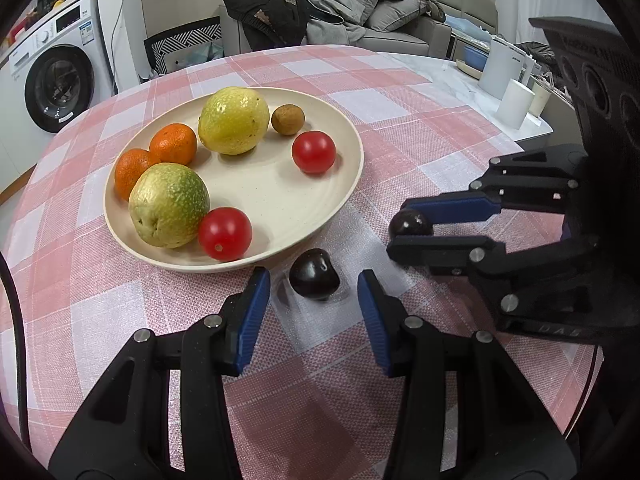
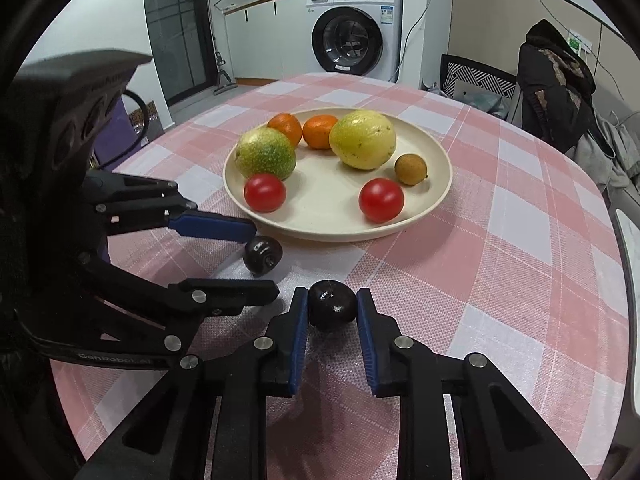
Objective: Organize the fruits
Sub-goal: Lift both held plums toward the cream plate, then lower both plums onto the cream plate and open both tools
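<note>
A cream plate (image 1: 340,184) (image 2: 436,196) on the pink checked tablecloth holds two green-yellow fruits, two oranges, two red tomatoes and a small brown fruit. A dark plum (image 1: 314,275) (image 2: 263,255) lies on the cloth just in front of the plate, between the fingers of my open left gripper (image 1: 314,282) (image 2: 262,262), apart from both pads. My right gripper (image 2: 332,306) (image 1: 404,226) is shut on a second dark plum (image 2: 332,306) (image 1: 411,223), low over the cloth to the right of the first one.
White cups and containers (image 1: 516,102) stand at the table's far right edge. A washing machine (image 2: 356,36), a chair with a dark coat (image 2: 556,76) and a sofa (image 1: 392,12) surround the table.
</note>
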